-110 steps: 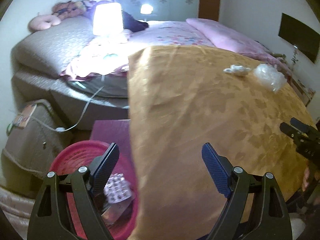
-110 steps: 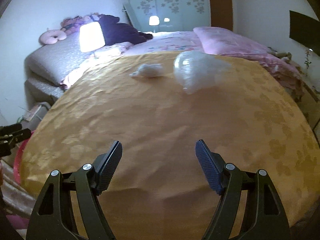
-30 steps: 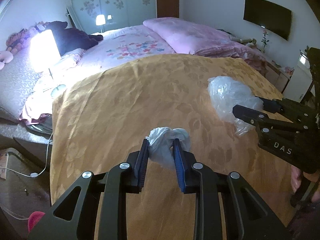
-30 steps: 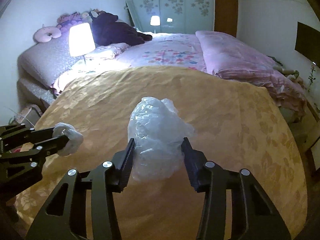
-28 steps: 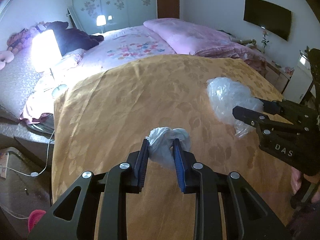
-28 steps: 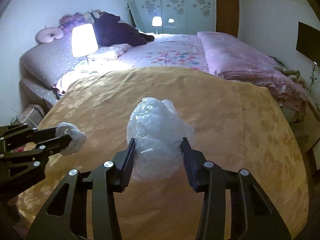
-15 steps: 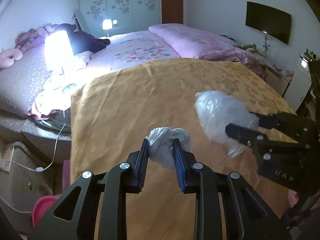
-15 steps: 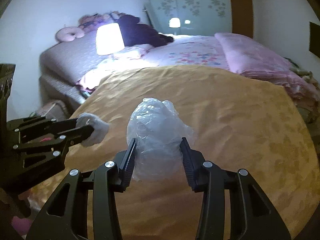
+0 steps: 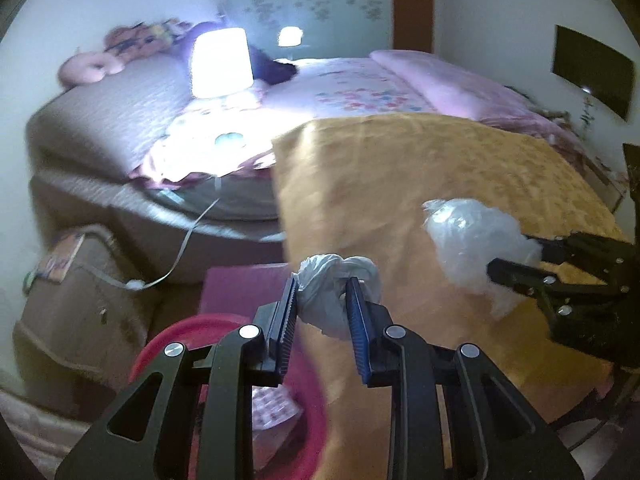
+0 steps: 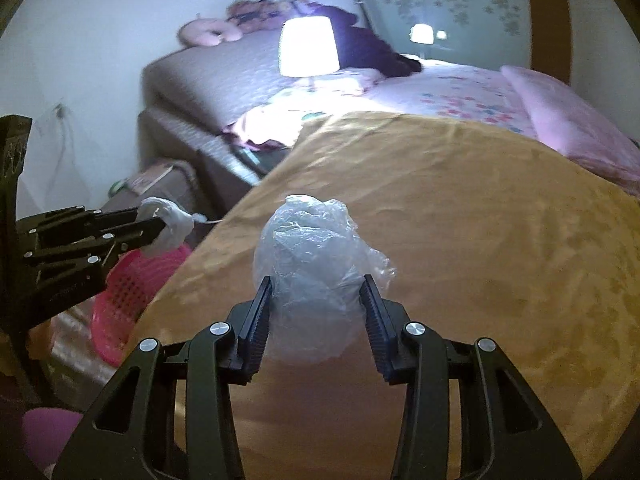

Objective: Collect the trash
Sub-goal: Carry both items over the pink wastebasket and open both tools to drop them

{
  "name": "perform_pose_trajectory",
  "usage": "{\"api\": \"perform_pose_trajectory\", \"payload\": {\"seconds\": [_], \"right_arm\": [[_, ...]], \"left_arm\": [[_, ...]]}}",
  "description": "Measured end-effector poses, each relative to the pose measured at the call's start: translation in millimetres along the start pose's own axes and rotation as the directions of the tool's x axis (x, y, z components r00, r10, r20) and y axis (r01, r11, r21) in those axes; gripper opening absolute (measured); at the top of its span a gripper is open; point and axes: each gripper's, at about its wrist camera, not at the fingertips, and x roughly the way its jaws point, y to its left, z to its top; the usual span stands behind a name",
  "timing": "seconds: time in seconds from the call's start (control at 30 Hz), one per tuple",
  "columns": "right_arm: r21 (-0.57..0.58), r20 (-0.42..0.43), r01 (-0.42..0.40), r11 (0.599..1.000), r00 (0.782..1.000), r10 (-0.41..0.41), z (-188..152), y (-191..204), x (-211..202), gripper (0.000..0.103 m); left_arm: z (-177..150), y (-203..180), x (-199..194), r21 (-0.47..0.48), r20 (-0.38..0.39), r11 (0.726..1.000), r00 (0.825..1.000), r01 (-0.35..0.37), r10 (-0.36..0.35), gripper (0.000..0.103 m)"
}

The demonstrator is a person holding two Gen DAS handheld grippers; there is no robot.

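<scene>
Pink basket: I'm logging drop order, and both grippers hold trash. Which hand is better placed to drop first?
Left. The left gripper, shut on the white wad, is by the pink basket at the cloth's edge. The right gripper, with the clear bag, is over the gold cloth.

Both wads are off the gold bedspread (image 9: 460, 168) now. The left hand-held gripper (image 9: 322, 308) carries the white crumpled wad (image 9: 334, 292) out past the bed's edge, above the pink basket (image 9: 160, 344); the right hand-held gripper (image 10: 316, 312) follows with the clear plastic bag (image 10: 312, 256).
</scene>
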Motion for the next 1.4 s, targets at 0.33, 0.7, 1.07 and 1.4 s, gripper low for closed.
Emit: {"api": "perform_pose_trajectory", "payload": {"seconds": [0.33, 0.7, 1.07, 1.4], "right_arm": [[-0.103, -0.060, -0.166, 0.981, 0.985, 0.161, 15.8, 74.4, 21.5, 0.042], [-0.112, -0.192, -0.312, 0.943, 0.938, 0.288, 25.8, 144.5, 67.9, 0.043], [-0.059, -0.180, -0.316, 0.947, 0.936, 0.301, 22.8, 150.4, 70.2, 0.077], [-0.077, -0.090, -0.249, 0.966, 0.966, 0.242, 12.7, 141.1, 41.4, 0.085]], "left_arm": [[-50.8, 78.0, -7.1, -0.167, -0.096, 0.979, 0.990, -0.118, 0.102, 0.024], [-84.7, 117.5, 6.3, -0.289, -0.173, 0.944, 0.978, -0.160, 0.113, 0.024], [-90.5, 126.6, 3.7, -0.339, -0.177, 0.923, 0.976, -0.183, 0.129, 0.063], [-83.6, 118.4, -21.5, -0.318, -0.138, 0.912, 0.964, -0.260, 0.227, 0.081]]}}
